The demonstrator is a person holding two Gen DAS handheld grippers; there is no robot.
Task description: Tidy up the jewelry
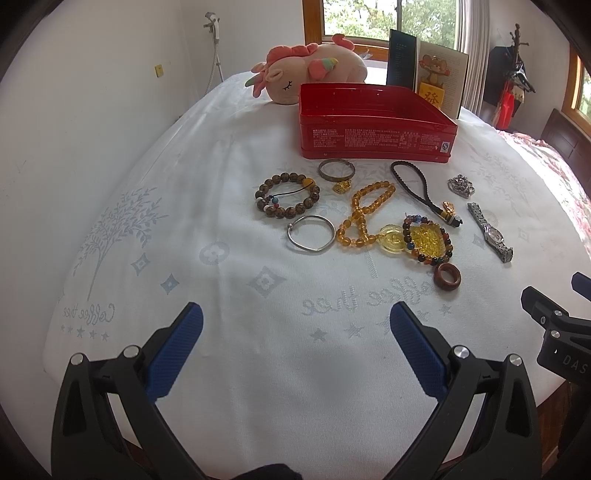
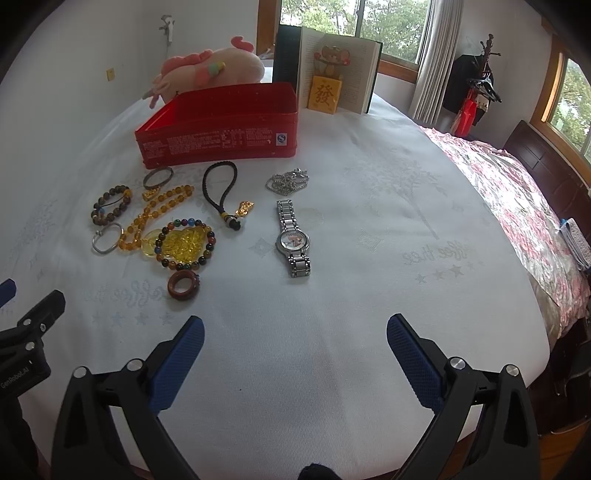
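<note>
Evidently nothing is sorted yet: the red tin (image 1: pixel 376 122) looks empty, jewelry lies loose on the bed (image 1: pixel 221 221), and both the left claw (image 1: pixel 295 347) and right claw (image 2: pixel 295 350) gape wide, holding nothing.

Soft daylight, heavy fisheye warp in both views

Light comes in from the windows (image 1: pixel 388 18) at the top of the frame and another at the right edge, so the white mattress (image 2: pixel 332 350) looks bright and even, with only faint soft shadows under the jewelry. Windows are a bit blown out. Corners go black from the lens vignette, and straight lines bend hard toward the edges. Center is pretty sharp; the far wall and edges look softer. Slight glare on the red tin (image 1: pixel 373 122).
</note>
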